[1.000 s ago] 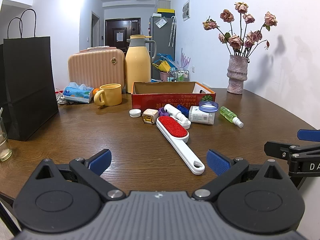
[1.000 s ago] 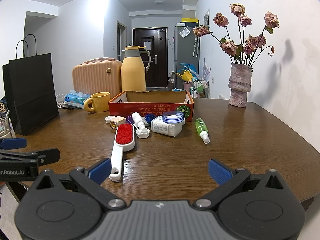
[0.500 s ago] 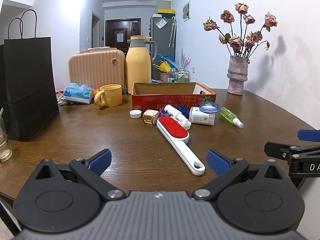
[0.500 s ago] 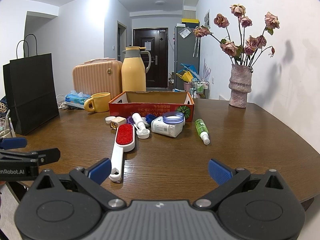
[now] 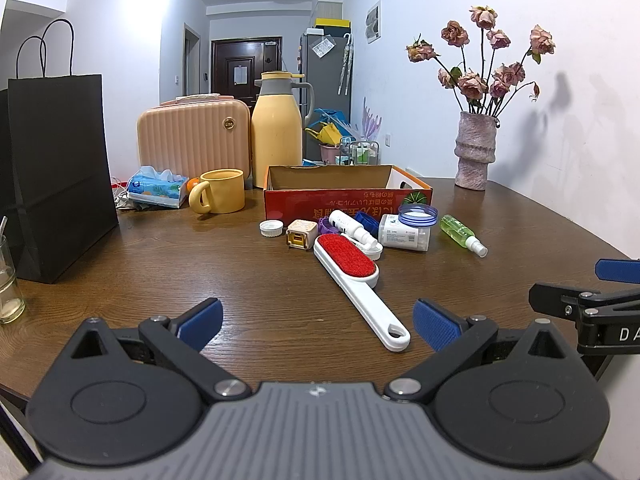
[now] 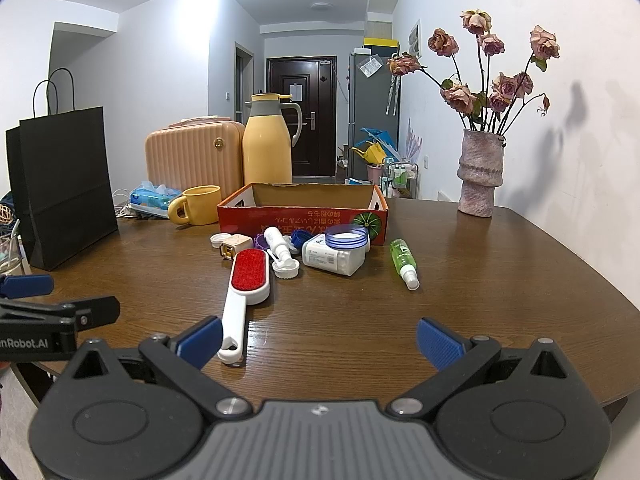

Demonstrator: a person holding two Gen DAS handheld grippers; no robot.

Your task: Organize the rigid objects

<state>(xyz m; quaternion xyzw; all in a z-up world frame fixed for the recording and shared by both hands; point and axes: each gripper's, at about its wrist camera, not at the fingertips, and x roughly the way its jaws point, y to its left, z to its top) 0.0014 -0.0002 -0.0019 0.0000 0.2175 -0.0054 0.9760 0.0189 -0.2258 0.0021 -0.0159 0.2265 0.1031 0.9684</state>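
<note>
I have both grippers hovering low over the near edge of the table (image 5: 280, 308), fingers spread wide and holding nothing: the left gripper (image 5: 318, 322) and the right gripper (image 6: 318, 338).

From my left view, only the tip of the right gripper pokes in at the right edge, cut off by the frame; my right view shows the left one the same way at its left edge.

The lint brush (image 5: 352, 276) lies flat in front of me, red pad at the far end, white handle toward the near edge. In the left view its long axis runs from far left to near right; in the right view (image 6: 246, 292) the handle end sits just beside my left finger pad.

Behind it, the small items crowd against the front wall of the red cardboard box (image 5: 348, 200): a white cap (image 5: 271, 227), a small cube-shaped box (image 5: 301, 239), a white spray bottle (image 5: 352, 230), a white pill bottle (image 5: 404, 236) lying on its side with a blue-rimmed lid (image 5: 418, 215) on it, and purple and blue bits half hidden that I cannot identify. The green spray bottle (image 6: 404, 263) lies apart to the right, nozzle toward me.

I cannot see the box's floor from either view.
</note>
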